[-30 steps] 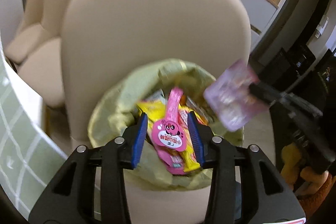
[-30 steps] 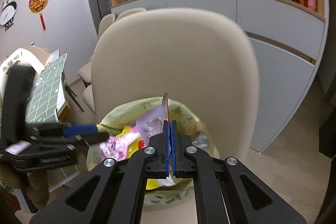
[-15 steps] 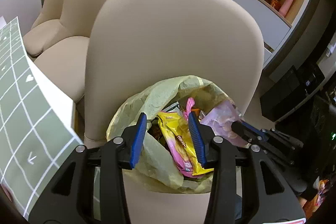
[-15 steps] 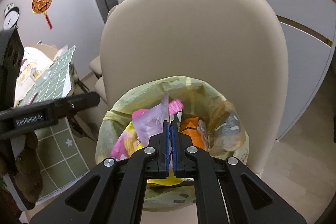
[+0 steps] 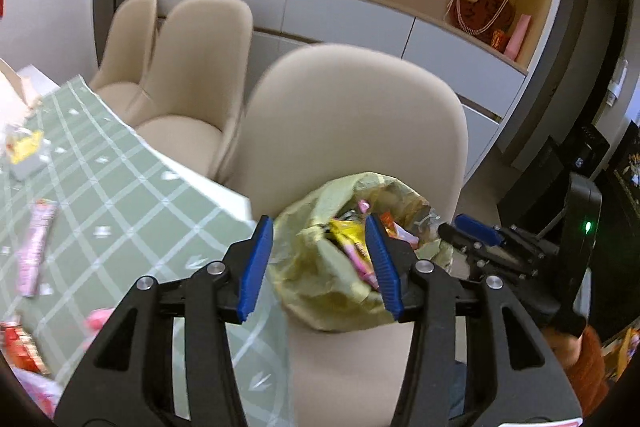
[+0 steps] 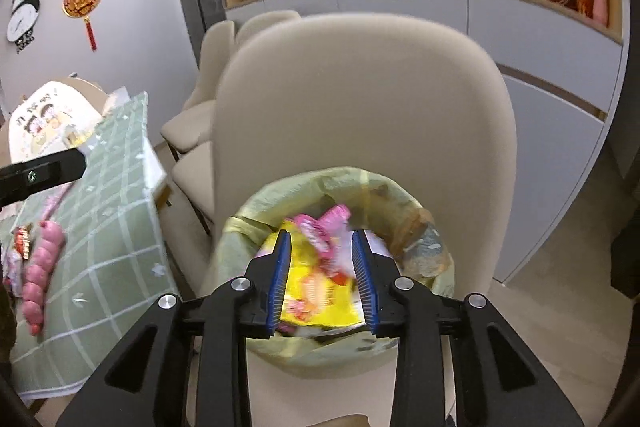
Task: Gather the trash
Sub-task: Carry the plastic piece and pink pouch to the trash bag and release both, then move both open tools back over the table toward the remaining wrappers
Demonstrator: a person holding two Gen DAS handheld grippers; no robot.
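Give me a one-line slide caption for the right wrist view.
Open right claw above the lined trash bin of snack wrappers on a beige chair.

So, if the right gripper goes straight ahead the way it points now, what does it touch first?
Most likely the pile of wrappers in the trash bag: the open right gripper frames them directly. The chair back stands behind the bag. Depth is hard to judge here.

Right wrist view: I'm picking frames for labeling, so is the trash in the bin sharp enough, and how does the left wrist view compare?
Right wrist view: the wrappers in the trash bag are motion-smeared, print unreadable; the right gripper itself is crisp. Left wrist view: the chairs and the table are streaked with blur, the left gripper sharp. Both views show fisheye bending at the edges.
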